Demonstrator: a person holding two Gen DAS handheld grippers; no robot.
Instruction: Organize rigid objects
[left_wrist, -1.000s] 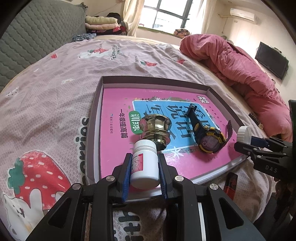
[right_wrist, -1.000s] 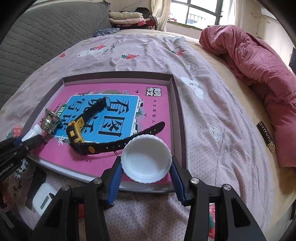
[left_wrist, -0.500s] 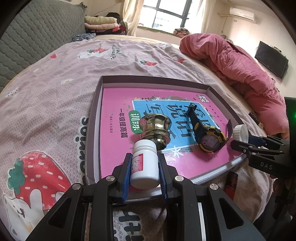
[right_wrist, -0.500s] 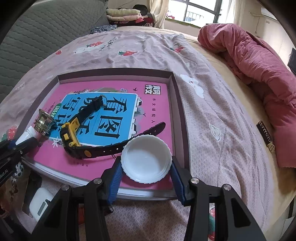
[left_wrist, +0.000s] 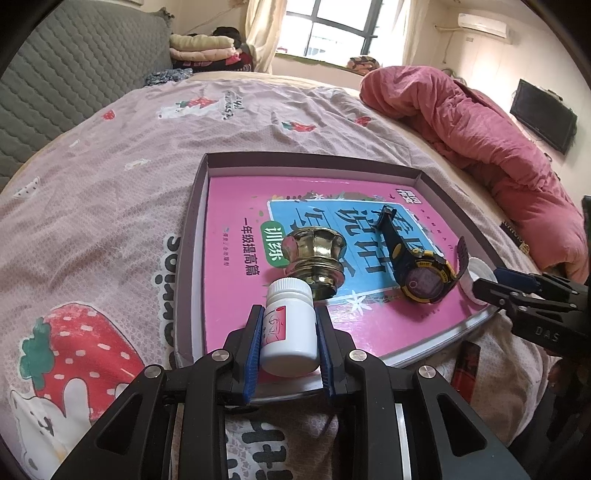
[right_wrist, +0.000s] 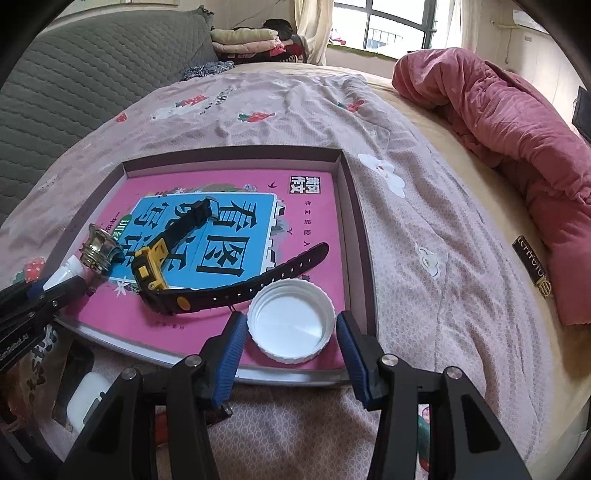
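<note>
Right wrist view is showing the right gripper (right_wrist: 289, 320) reaching down over the near right corner of the tray (right_wrist: 355, 206). Its jaws are standing wide, one on each side of the white cap (right_wrist: 291, 328). The cap is lying hollow side up on the pink book (right_wrist: 314, 229) that is filling the tray floor. The right pad is looking flush with the cap's ribbed edge and the left pad is sitting just beside it. Whether the two are actually pressing on it, I cannot tell. The strap of the watch (right_wrist: 151, 269) is running just beyond the cap, toward the tray's middle, so any slide inward is risking a nudge against it.

Over the tray's near edge, toward its left corner, the left gripper (left_wrist: 288, 311) is pinching the white bottle (left_wrist: 290, 326) by its sides. The bottle's long axis is running along the fingers, with its closed top pointing toward the tray's middle and its base tipping back at the camera. The brass knob (left_wrist: 317, 254) is standing directly beyond the top, close enough that they may be touching.

The bottle is probably heading for bare book at the tray's near left, and the left hand is the nearer one. Tipping the base down first looks necessary, away from the knob.
</note>
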